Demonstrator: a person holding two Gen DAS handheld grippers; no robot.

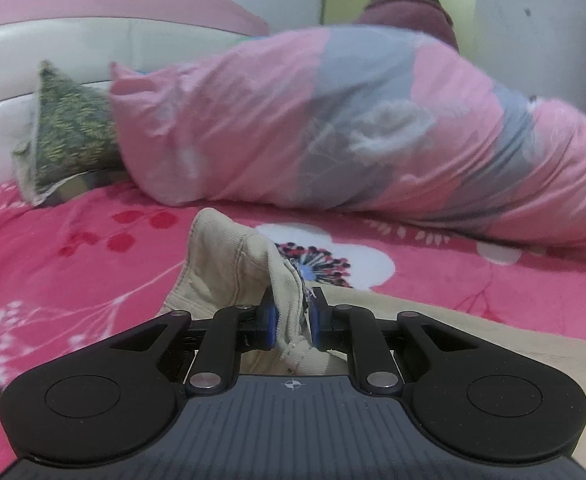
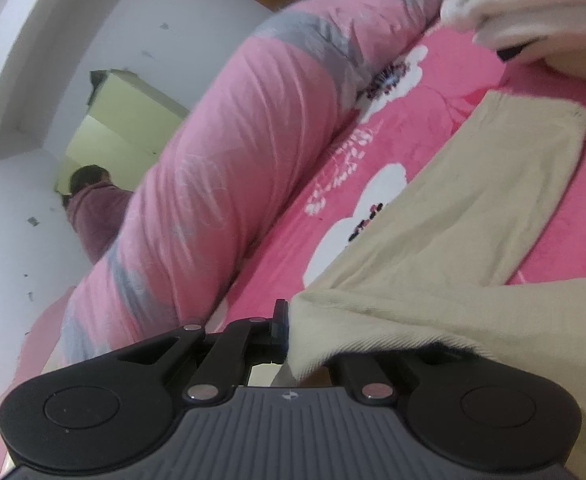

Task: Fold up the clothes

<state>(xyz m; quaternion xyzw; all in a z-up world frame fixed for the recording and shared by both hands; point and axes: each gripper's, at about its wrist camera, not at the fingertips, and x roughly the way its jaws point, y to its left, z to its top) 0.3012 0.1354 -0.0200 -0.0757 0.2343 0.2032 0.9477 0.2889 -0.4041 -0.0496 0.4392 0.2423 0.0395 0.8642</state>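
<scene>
Left gripper (image 1: 293,320) is clamped on a bunched, frayed edge of the beige garment (image 1: 229,256), lifted just off the bed (image 1: 73,248). Right gripper (image 2: 289,332) also pinches a beige edge; only its left finger (image 2: 280,320) shows, the other side is buried under cloth, so the bite depth there can't be told. Rest of the garment lies flat on the pink floral sheet, one long sleeve-or-leg panel (image 2: 473,200) running away to the right.

Risks:
- Left grip sits on the fray and a thin bunch. A tug could slip it out or catch only one layer, and the fold then goes crooked.
- Cloth drapes over the right gripper's linkage. It could snag when the jaws let go.
- The two ends lifted unevenly would drag the flat part and wrinkle it.
- The rolled duvet (image 1: 373,120) lies just beyond the garment; a wide swing would brush it.
- White fabric (image 2: 533,4) at the far right edge is near; it could get swept in.

Count, left to right: 1 green pillow (image 1: 73,136), 1 duvet, 1 beige garment, 2 grippers, 1 white fabric bundle. 1 person (image 2: 97,216) behind, back turned.
</scene>
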